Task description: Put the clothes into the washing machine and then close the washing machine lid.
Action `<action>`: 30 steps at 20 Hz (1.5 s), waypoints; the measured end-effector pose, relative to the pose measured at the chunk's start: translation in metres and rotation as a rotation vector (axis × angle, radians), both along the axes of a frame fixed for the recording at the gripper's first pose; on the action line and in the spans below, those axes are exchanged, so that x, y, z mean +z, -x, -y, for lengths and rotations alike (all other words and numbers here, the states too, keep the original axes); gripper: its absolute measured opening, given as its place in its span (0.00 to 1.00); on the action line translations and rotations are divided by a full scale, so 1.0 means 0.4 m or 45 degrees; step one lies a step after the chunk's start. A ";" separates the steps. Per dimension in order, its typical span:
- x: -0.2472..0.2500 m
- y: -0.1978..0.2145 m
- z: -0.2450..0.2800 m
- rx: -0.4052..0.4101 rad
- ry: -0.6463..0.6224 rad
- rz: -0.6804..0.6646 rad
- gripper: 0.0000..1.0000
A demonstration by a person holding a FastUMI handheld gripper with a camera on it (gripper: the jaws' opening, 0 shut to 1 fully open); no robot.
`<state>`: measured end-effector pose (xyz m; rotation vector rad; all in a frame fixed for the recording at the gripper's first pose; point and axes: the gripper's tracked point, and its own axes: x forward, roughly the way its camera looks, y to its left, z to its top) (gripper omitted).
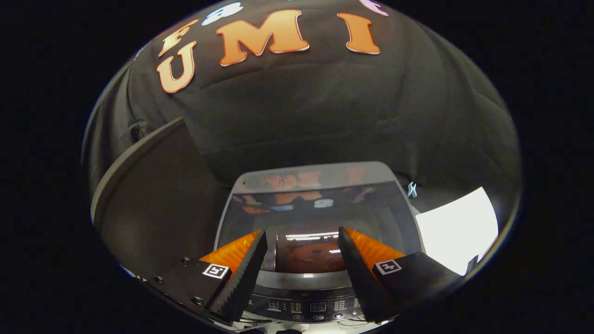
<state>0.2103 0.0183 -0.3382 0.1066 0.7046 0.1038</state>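
Observation:
A top-loading washing machine stands below me with its dark glass lid (315, 199) lying flat and shut; the glass mirrors the wall and a strip of light. A reddish-orange patch (308, 257) shows in the glass between my fingers, and I cannot tell whether it is clothing inside or a reflection. The control panel (306, 307) runs along the machine's near edge, under my fingers. My gripper (301, 232) hovers over the near part of the lid, open, with nothing between its black toothed pads (243, 273).
A tall dark panel (153, 199) with a grey rim stands left of the machine. A white sheet (457, 229) lies to the right. A small pale clip (412, 189) hangs on the black cloth wall behind the right rear corner.

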 end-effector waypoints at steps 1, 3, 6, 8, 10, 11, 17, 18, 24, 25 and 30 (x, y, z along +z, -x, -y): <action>0.042 -0.006 -0.001 -0.004 0.006 0.039 0.99; 0.119 -0.009 0.006 -0.017 0.028 0.112 0.99; 0.264 0.011 -0.011 -0.023 0.032 0.248 0.98; 0.351 0.032 -0.012 -0.022 0.067 0.326 0.98; 0.449 0.065 -0.014 -0.013 0.081 0.393 0.98; 0.488 0.079 -0.018 -0.010 0.079 0.422 0.98; 0.722 0.182 -0.014 -0.022 0.109 0.634 0.98; 0.749 0.190 -0.013 -0.023 0.122 0.659 0.98; 0.872 0.235 -0.022 -0.048 0.115 0.777 0.98; 0.884 0.241 -0.022 -0.048 0.119 0.794 0.98; 0.917 0.262 -0.025 -0.045 0.109 0.821 0.98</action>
